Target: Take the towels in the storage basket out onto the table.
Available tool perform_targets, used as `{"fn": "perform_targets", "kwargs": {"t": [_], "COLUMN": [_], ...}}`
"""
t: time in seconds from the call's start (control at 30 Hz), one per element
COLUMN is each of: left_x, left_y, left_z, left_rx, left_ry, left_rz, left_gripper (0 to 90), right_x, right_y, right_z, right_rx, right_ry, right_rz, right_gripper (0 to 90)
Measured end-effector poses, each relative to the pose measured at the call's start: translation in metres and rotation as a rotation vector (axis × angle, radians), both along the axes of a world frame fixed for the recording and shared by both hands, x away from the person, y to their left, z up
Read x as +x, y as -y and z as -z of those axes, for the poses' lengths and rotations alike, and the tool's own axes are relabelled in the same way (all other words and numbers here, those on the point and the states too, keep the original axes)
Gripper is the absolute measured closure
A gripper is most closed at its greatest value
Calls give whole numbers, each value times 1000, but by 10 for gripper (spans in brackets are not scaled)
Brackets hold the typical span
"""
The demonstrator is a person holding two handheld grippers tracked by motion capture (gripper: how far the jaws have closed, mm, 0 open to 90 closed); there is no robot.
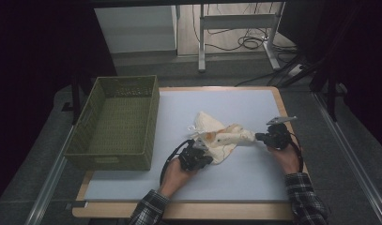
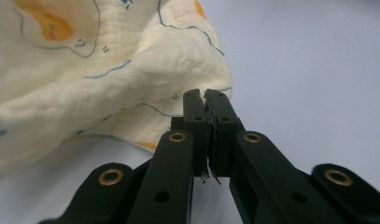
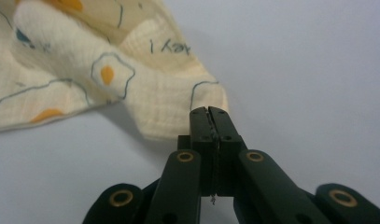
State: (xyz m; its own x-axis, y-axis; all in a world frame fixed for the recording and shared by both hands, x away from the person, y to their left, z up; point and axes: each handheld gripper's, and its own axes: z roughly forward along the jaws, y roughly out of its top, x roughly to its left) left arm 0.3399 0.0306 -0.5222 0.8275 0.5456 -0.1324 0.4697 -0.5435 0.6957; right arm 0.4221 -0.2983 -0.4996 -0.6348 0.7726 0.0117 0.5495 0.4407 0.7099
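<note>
I see a counter [image 1: 254, 173] with a pale, smooth top and a wooden rim, in a dark room; behind it a grey floor runs to white desk legs [image 1: 201, 42] with cables. The cloth [image 1: 221, 136] lies crumpled right of the basket [image 1: 113, 124], near the counter's middle. It is cream, crinkled gauze with thin blue outlines and orange blobs like fried eggs. The basket is olive green, woven, rectangular, and stands at the counter's left edge. My left tool [image 2: 207, 100] has its black jaws pressed together on the cloth's near corner. My right tool [image 3: 209, 114] is pinching the corner farthest from the basket, jaws likewise pressed tight on a fold.
</note>
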Motion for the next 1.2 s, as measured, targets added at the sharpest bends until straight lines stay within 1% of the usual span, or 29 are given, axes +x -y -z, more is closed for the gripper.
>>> {"fn": "perform_targets", "kwargs": {"t": [0.03,0.07,0.13,0.17,0.2,0.23,0.27,0.3,0.33,0.37,0.4,0.43,0.47,0.5,0.53,0.57,0.6,0.63,0.67,0.7,0.73,0.8,0.83,0.97,1.0,1.07,1.1,1.17,1.2], "left_x": [-2,-2,-6,-7,-8,-8,-9,-11,-12,-12,-13,-14,-15,-15,-17,-17,-20,-20,-24,-24,-26,-31,-32,-40,-44,-50,-50,-58,-62], "left_y": [-2,-2,-8,-10,-13,-15,-18,-24,-26,-26,-29,-31,-35,-35,-39,-39,-43,-43,-47,-47,-51,-57,-59,-65,-68,-71,-71,-73,-74], "left_z": [0,0,1,2,3,4,5,6,6,6,6,6,5,5,4,4,3,3,2,2,1,1,1,3,3,4,4,3,3], "left_rx": [2,2,10,13,14,13,10,3,2,2,4,0,2,2,-8,-8,-11,-11,-13,-13,-17,-16,-17,-19,-19,-18,-18,-22,-23], "left_ry": [-1,-1,-9,-9,-13,-17,-17,-18,-17,-17,-15,-12,-8,-8,-6,-6,-4,-4,-3,-3,1,2,1,-10,-15,-22,-22,-33,-33], "left_rz": [-2,-2,-1,-4,-8,-11,-17,-23,-26,-26,-30,-33,-39,-39,-45,-45,-51,-51,-57,-57,-62,-72,-74,-75,-73,-67,-67,-55,-48], "left_gripper": [882,881,879,879,878,878,877,877,875,875,875,875,874,875,875,875,875,875,875,875,875,874,874,873,873,873,872,873,864], "right_x": [-1,-1,-1,-1,1,1,3,3,3,2,2,-1,-9,-9,-16,-16,-24,-24,-31,-31,-35,-44,-52,-69,-80,-88,-88,-99,-108], "right_y": [1,1,0,0,-3,-3,-7,-9,-12,-14,-14,-17,-21,-21,-23,-23,-25,-25,-26,-26,-25,-22,-18,-10,-8,-7,-7,-7,-7], "right_z": [-3,-3,-9,-11,-11,-11,-6,-3,1,5,5,9,15,15,15,15,14,14,12,12,10,7,5,3,4,6,6,10,14], "right_rx": [8,8,20,25,45,45,21,3,-10,-9,-9,-17,-55,-55,-33,-33,-62,-62,-69,-69,-69,-53,-41,-25,-12,-15,-15,-11,-18], "right_ry": [15,15,38,41,31,31,-3,-8,-26,-46,-46,-64,-40,-40,-50,-50,-42,-42,-49,-49,-42,-36,-30,-32,-42,-51,-51,-77,-93], "right_rz": [3,3,12,13,12,12,3,1,-1,-7,-7,-6,2,2,-26,-26,-35,-35,-46,-46,-56,-61,-68,-78,-89,-103,-103,-118,-130], "right_gripper": [873,873,809,787,737,737,685,660,637,622,622,622,715,715,864,864,878,878,879,879,878,878,877,875,874,872,872,871,861]}}
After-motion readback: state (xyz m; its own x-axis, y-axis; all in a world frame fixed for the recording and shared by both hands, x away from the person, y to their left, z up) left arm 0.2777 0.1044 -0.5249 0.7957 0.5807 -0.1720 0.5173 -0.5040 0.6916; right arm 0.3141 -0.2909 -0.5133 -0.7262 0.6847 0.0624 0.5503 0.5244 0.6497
